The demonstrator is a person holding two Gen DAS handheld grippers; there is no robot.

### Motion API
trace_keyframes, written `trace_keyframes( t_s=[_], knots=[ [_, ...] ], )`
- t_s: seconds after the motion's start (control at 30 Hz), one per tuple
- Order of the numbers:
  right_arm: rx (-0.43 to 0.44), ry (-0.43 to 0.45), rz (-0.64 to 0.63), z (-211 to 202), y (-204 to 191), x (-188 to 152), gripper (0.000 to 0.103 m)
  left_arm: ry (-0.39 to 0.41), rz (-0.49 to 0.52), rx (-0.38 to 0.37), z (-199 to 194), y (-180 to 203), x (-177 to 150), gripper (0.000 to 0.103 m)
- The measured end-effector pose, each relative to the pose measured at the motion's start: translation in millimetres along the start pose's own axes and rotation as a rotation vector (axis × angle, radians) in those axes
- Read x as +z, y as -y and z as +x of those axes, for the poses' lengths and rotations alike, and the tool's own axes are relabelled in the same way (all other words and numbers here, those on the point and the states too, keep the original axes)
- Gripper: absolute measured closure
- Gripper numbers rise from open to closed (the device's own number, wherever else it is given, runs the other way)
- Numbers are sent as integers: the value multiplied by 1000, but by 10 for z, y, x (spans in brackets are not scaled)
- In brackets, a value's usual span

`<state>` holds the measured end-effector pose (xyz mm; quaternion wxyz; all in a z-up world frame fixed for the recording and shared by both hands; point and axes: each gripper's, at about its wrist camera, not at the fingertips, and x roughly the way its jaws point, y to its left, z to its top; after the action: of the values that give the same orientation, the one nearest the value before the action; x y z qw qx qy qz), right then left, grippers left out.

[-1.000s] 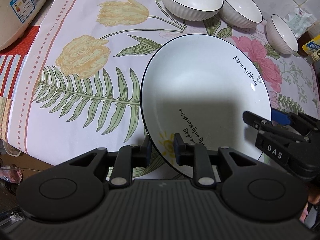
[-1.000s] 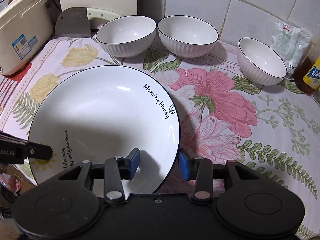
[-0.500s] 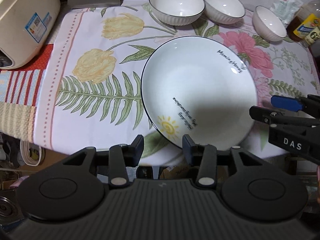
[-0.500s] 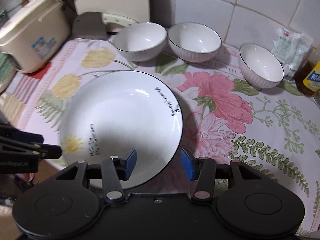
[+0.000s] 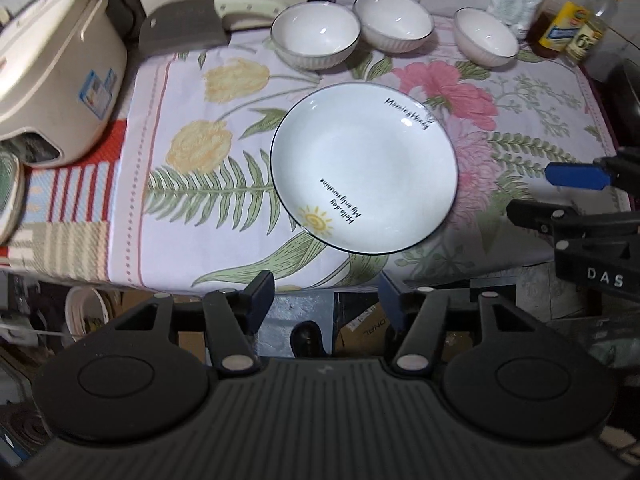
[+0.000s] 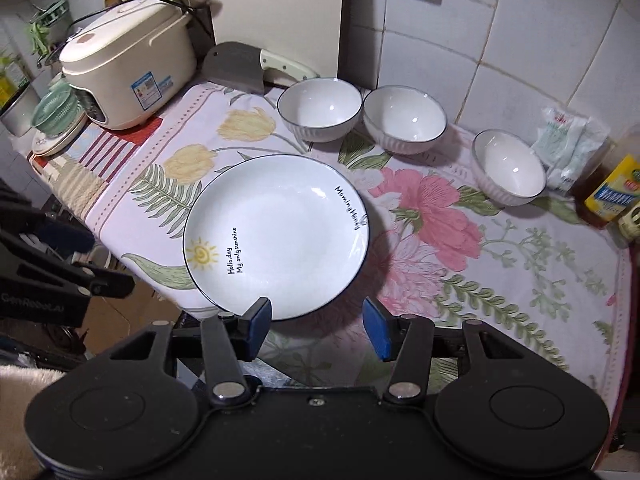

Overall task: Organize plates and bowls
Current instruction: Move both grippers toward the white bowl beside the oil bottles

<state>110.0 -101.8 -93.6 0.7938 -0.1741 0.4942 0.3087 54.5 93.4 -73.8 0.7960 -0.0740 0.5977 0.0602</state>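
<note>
A white plate (image 5: pixel 364 168) with a sun drawing and black lettering lies on the flowered cloth, near its front edge; it also shows in the right wrist view (image 6: pixel 276 236). Three white ribbed bowls (image 5: pixel 316 34) (image 5: pixel 394 24) (image 5: pixel 486 36) stand in a row at the back, also in the right wrist view (image 6: pixel 320 108) (image 6: pixel 404 118) (image 6: pixel 508 166). My left gripper (image 5: pixel 326 300) is open and empty, in front of and below the table edge. My right gripper (image 6: pixel 318 320) is open and empty, just before the plate's near rim.
A beige rice cooker (image 6: pixel 128 80) stands at the back left and a cleaver (image 6: pixel 244 66) lies behind the bowls. Bottles (image 5: pixel 572 20) and a plastic packet (image 6: pixel 568 148) stand at the back right. The tiled wall closes the back. Boxes lie under the table (image 5: pixel 360 328).
My left gripper let go of the plate's rim and opened. Both grippers pulled back and up from the plate, which now lies flat on the cloth.
</note>
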Motion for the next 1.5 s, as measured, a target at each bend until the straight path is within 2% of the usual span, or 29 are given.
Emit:
trace_keyframes(
  t_s=[0.13,0.33,0.47,0.6,0.63,0.67,0.77,1.0,1.03,1.07,1.1,1.3,1.5],
  knots=[
    [-5,22,3,-229,90,-47,47,33,25,-7,-201,128,-8,41],
    [6,42,7,-511,272,-143,47,68,63,-35,-423,423,-8,41],
    [-24,64,-2,-685,377,-214,47,85,58,-69,-551,574,10,40],
    [-38,99,-4,-875,536,-285,47,119,80,-64,-678,758,24,40],
    [-39,109,-2,-922,586,-305,44,127,90,-60,-704,808,30,40],
    [-43,119,-3,-961,625,-321,34,134,96,-55,-725,850,41,40],
    [-49,162,-9,-1078,770,-376,33,156,101,-48,-784,983,80,40],
    [-29,243,-24,-1258,1126,-466,33,174,81,-41,-785,1262,195,39],
    [-25,256,-25,-1280,1185,-473,33,178,78,-39,-772,1297,217,36],
    [-20,268,-26,-1296,1242,-474,33,185,72,-35,-758,1332,237,28],
    [-17,278,-27,-1306,1293,-473,33,198,64,-32,-755,1374,249,26],
    [0,345,-17,-1284,1603,-444,33,211,7,-35,-652,1514,398,22],
    [62,436,42,-1187,1914,-426,33,230,-34,-22,-509,1633,516,21]
  ],
)
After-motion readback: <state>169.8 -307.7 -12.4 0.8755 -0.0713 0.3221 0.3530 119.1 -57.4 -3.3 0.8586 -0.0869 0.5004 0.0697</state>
